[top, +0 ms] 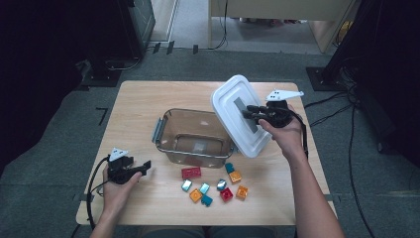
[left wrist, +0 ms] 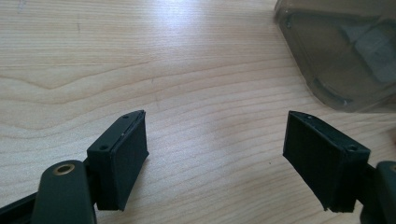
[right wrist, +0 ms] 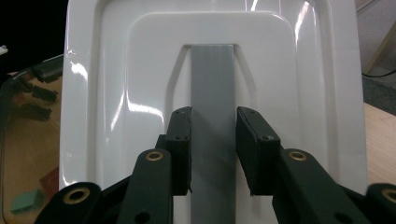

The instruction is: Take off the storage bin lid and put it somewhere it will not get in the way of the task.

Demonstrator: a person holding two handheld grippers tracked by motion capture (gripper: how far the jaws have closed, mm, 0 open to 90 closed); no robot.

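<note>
My right gripper [top: 249,113] holds a white plastic lid [top: 237,114] tilted on edge above the right end of a clear, empty container [top: 171,121]. In the right gripper view, the pads [right wrist: 180,140] are shut on the grey handle strip [right wrist: 212,84] that runs down the middle of the lid [right wrist: 116,70], with my right gripper [right wrist: 213,116] centred on it. My left gripper [top: 147,166] rests low at the table's front left, open, with only bare wood between its jaws [left wrist: 215,121]. The container's corner [left wrist: 336,60] lies beyond it to the right.
Several small coloured blocks [top: 213,186], among them a red brick [top: 191,172], lie scattered in front of the container near the table's front edge. The wooden table [top: 143,104] is bare at the left and back. Dark equipment and cables surround it on the floor.
</note>
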